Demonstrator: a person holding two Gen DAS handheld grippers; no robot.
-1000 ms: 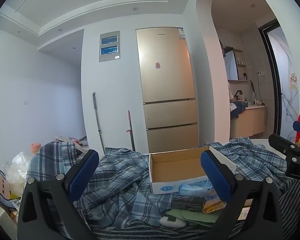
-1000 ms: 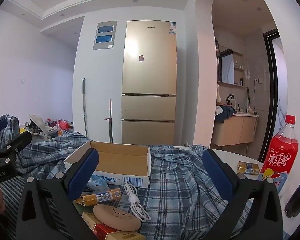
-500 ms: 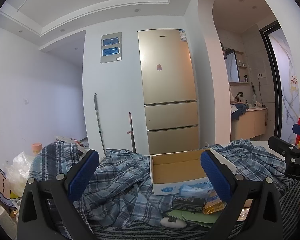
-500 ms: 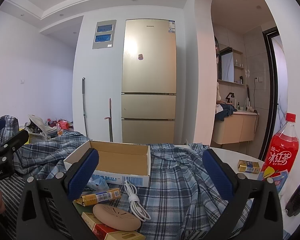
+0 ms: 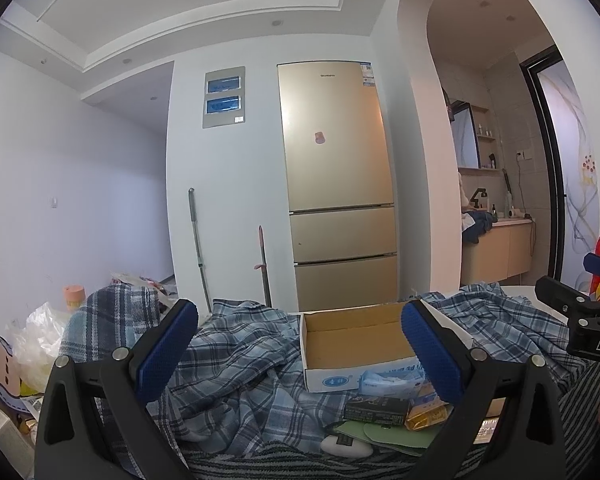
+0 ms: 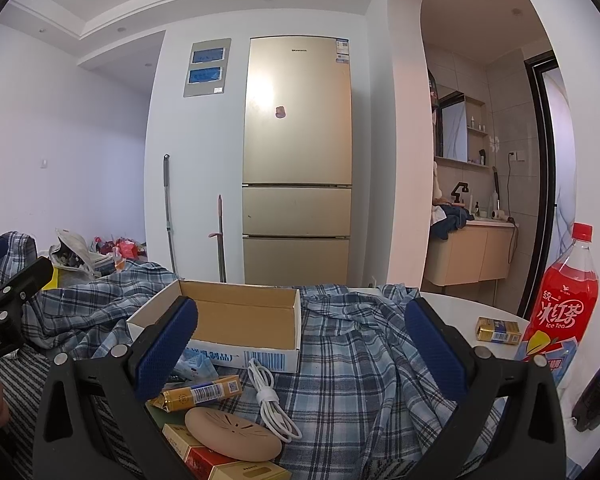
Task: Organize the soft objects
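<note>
Jaws of both grippers wide, empty

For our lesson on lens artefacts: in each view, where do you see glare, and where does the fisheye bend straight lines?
Right wrist view: a bright glare patch sits on the upper door of the fridge, and the black door frame bows near the edge. Left wrist view: the fridge shows only a faint sheen; ceiling mouldings curve, and dark vignetting fills the corners.
</note>
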